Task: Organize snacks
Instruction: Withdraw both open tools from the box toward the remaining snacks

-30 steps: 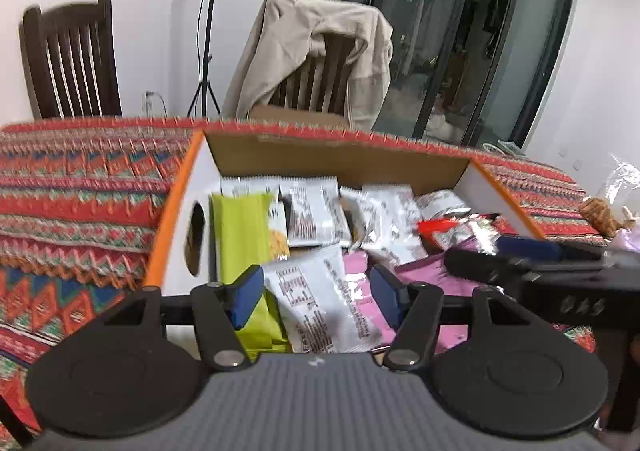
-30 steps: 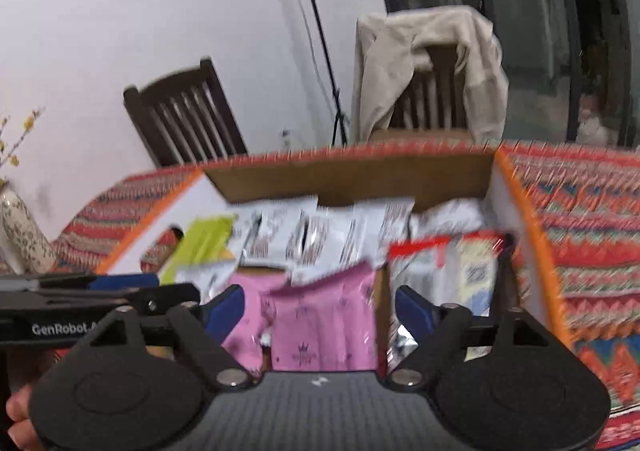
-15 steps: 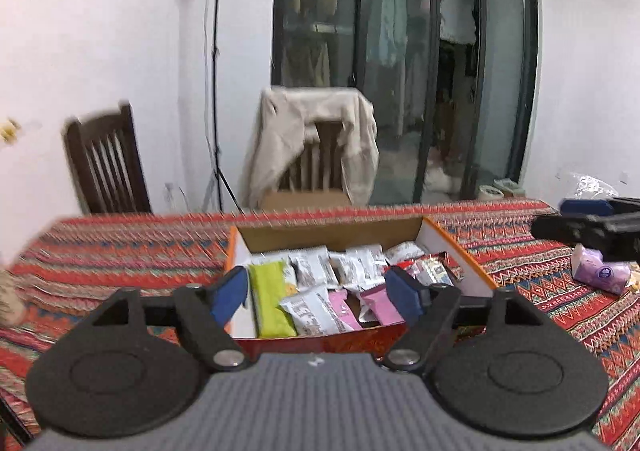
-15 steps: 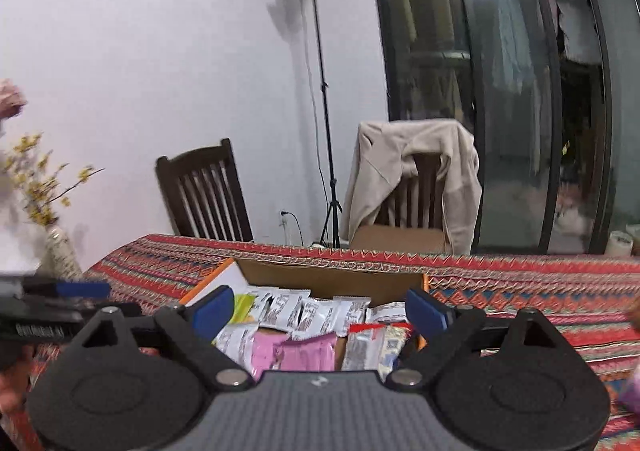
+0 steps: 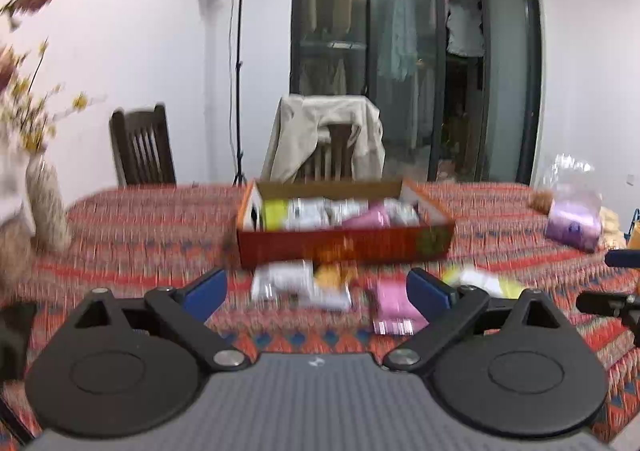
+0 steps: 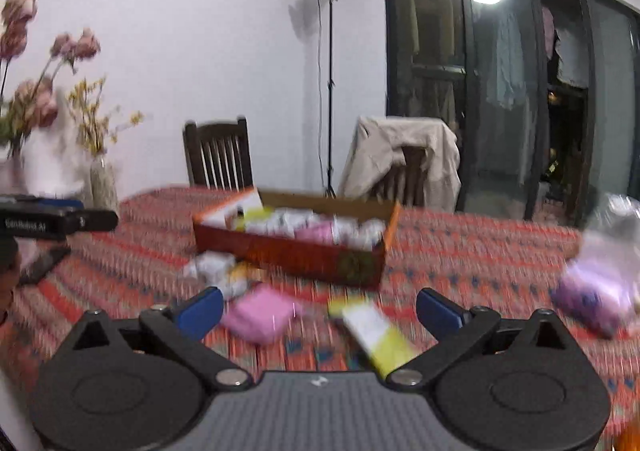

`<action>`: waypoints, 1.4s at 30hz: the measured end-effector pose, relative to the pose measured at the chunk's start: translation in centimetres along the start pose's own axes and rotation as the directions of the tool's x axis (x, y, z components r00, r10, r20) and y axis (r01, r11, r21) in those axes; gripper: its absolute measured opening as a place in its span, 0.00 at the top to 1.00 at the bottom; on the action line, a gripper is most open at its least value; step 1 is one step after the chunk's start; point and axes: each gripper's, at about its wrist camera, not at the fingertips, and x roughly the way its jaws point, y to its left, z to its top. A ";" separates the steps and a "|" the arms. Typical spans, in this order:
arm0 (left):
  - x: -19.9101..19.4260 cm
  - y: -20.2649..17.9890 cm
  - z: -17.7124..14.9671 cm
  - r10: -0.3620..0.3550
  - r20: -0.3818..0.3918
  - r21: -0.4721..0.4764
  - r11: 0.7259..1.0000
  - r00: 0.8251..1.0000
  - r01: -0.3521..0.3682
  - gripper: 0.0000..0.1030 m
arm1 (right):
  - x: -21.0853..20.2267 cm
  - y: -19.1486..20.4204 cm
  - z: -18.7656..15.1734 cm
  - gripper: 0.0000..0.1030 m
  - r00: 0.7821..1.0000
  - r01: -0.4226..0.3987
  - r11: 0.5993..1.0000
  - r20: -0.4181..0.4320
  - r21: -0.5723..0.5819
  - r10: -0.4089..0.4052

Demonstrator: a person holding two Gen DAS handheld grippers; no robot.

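An orange cardboard box [image 5: 344, 247] full of snack packets stands mid-table. In front of it lie loose packets: a white one [image 5: 284, 279], an orange one [image 5: 334, 277], a pink one [image 5: 390, 303] and a yellow-green one [image 5: 484, 281]. My left gripper [image 5: 317, 289] hangs above them, its jaws opening with nothing between them. In the right wrist view the box [image 6: 296, 255] sits beyond the pink packet [image 6: 258, 313] and the yellow-green packet [image 6: 378, 333]. My right gripper [image 6: 320, 310] is over these two, jaws opening and empty.
A patterned red tablecloth [image 5: 140, 235] covers the table. A vase [image 5: 48, 207] with flowers stands at the left, and a purple bag [image 5: 574, 225] lies at the right. Two chairs [image 6: 218, 159] stand behind the table, one with a jacket [image 6: 400, 159] over it.
Both grippers have drawn back from over the box toward the table's near side, and their jaws have spread wider. The loose packets in front of the box have come into view.
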 end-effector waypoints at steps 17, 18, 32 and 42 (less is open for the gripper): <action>2.0 -1.8 -5.0 -0.010 -0.170 -0.031 1.000 0.985 0.005 0.04 | -0.2 -1.9 -8.3 0.00 0.984 0.074 0.991 -0.170 0.115 -0.053; 2.3 -1.9 -4.9 -0.014 -0.175 -0.032 0.999 0.985 0.009 0.04 | 0.1 -2.0 -8.2 0.00 0.984 0.074 0.991 -0.170 0.116 -0.054; 12.9 -2.5 -1.3 0.000 -0.197 0.063 0.998 0.980 0.012 0.21 | 7.8 -5.3 -5.1 0.03 0.981 0.097 0.987 -0.180 0.125 -0.074; 23.4 -1.2 1.3 -0.108 -0.306 0.110 0.983 0.946 0.148 0.36 | 14.9 -6.2 -2.2 0.20 0.977 0.054 0.997 -0.209 0.048 -0.043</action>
